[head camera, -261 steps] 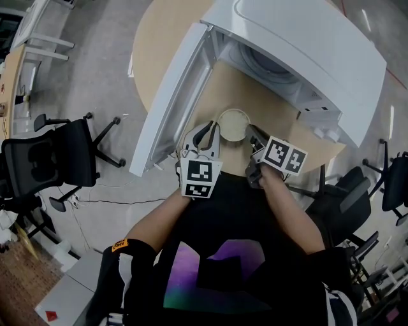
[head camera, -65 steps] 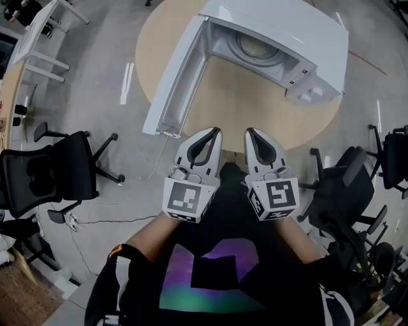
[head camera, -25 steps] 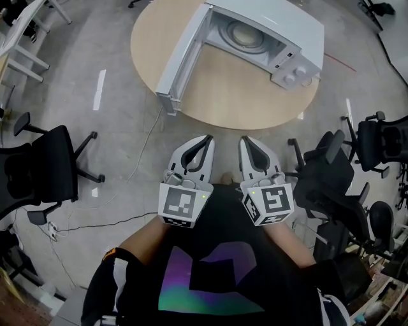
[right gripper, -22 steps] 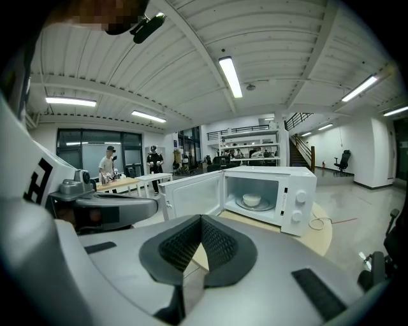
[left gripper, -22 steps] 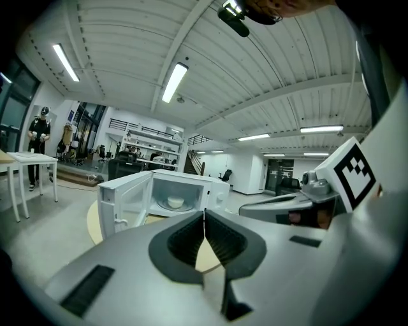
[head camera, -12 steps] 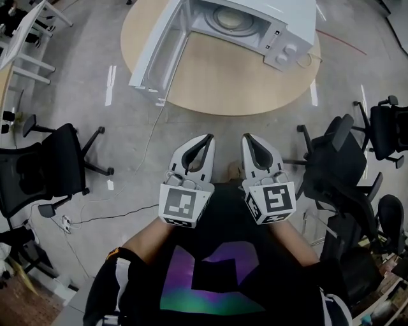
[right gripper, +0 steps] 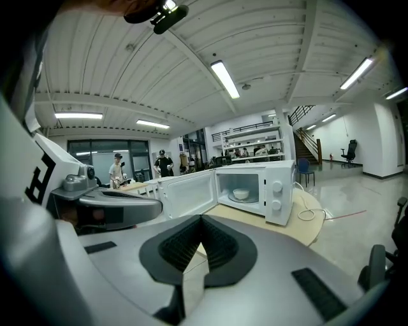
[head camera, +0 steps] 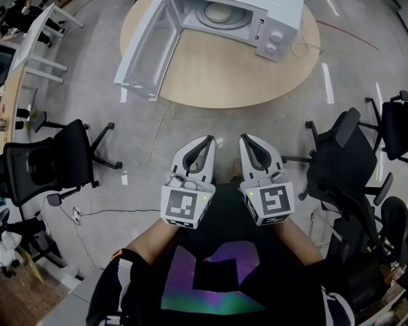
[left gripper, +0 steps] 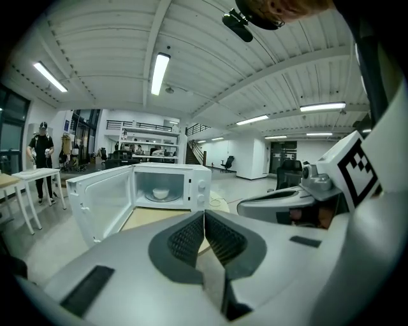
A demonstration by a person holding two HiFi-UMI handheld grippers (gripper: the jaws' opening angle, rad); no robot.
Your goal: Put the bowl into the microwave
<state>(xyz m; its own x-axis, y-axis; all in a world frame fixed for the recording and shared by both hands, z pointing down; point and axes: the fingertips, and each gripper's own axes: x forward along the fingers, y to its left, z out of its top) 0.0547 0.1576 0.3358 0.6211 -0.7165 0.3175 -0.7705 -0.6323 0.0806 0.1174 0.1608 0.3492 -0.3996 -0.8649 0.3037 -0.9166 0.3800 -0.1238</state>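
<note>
Black office chair (head camera: 50,164) sits at the far left of the head view, on a grey floor. To its right, a round wooden table (head camera: 236,86) carries a white microwave (head camera: 271,25). The microwave's door (head camera: 145,54) is swung wide to the left. Inside, on the glass turntable, rests the pale bowl (head camera: 220,11), upright and touching nothing but the plate beneath it. A loose white cord (head camera: 303,48) lies on the table beside the microwave. More dark chairs (head camera: 347,159) stand at the right.

Low in the picture, well apart from the table, the person holds both tools close to the body. The left gripper (head camera: 207,139) has its jaws pressed together on nothing. Just beside it, the right gripper (head camera: 245,138) is likewise closed and empty. With the bowl seated in the oven and both claws drawn in near the torso, the placing looks finished. The open door seems to be the only thing left over.

Several things cannot be made out. The head view cuts off the microwave's top and part of the bowl. Whether the bowl holds anything cannot be told. The hands are hidden under the marker cubes. In the left gripper view a distant standing person (left gripper: 41,153) is too small to describe.
</note>
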